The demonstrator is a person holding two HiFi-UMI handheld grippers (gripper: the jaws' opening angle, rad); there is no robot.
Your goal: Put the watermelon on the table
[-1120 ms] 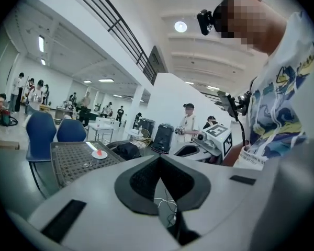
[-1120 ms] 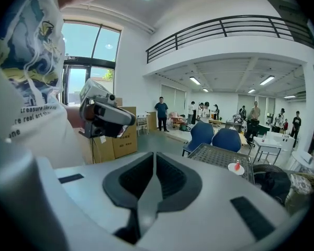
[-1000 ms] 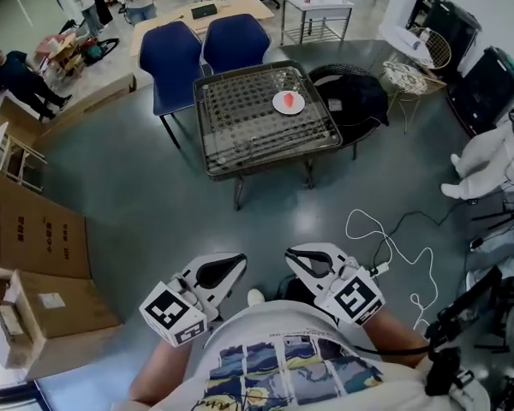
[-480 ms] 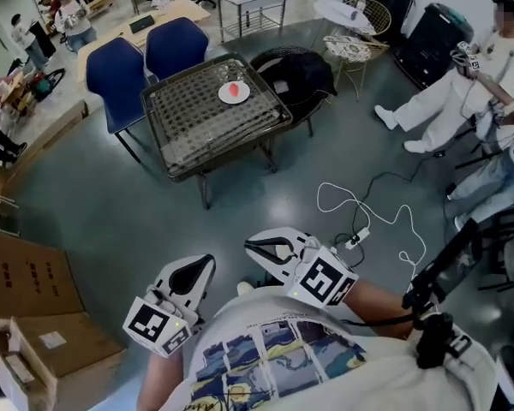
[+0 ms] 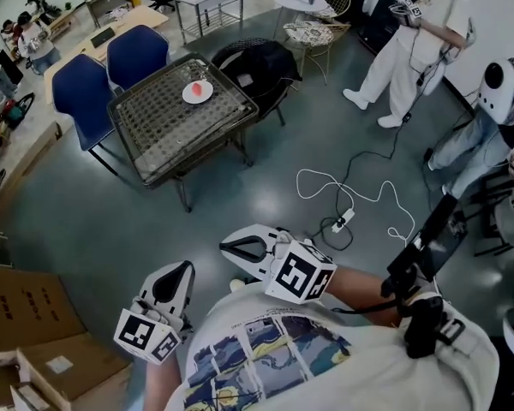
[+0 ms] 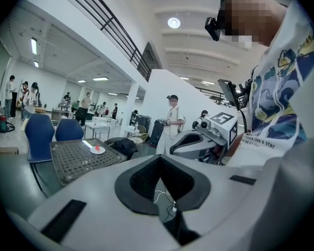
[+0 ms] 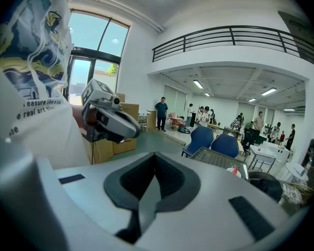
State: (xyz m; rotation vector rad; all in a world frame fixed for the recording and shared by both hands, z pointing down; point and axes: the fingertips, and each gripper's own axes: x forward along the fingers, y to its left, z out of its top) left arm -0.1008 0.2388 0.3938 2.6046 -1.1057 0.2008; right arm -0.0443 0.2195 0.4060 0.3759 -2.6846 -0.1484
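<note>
A red watermelon slice point(image 5: 196, 87) lies on a white plate point(image 5: 198, 95) on the dark perforated table point(image 5: 167, 131) far across the floor. The left gripper view also has the slice point(image 6: 97, 148) and the table point(image 6: 73, 163); the right gripper view shows the slice point(image 7: 233, 170) small. My left gripper point(image 5: 186, 266) and right gripper point(image 5: 224, 247) hang close to my body, side by side, well short of the table. Both are shut with nothing in them. Each gripper view looks along its own shut pair: left gripper point(image 6: 159, 158), right gripper point(image 7: 154, 156).
Two blue chairs point(image 5: 111, 58) and a black chair point(image 5: 259, 62) draped with dark cloth ring the table. A white cable with a power strip point(image 5: 343, 221) lies on the floor ahead to the right. Cardboard boxes point(image 5: 21, 311) stand left. People point(image 5: 411, 45) stand at the right.
The head view has swung, so the table now sits further up and left and people at the right come into sight. Both grippers stay shut near my body.
</note>
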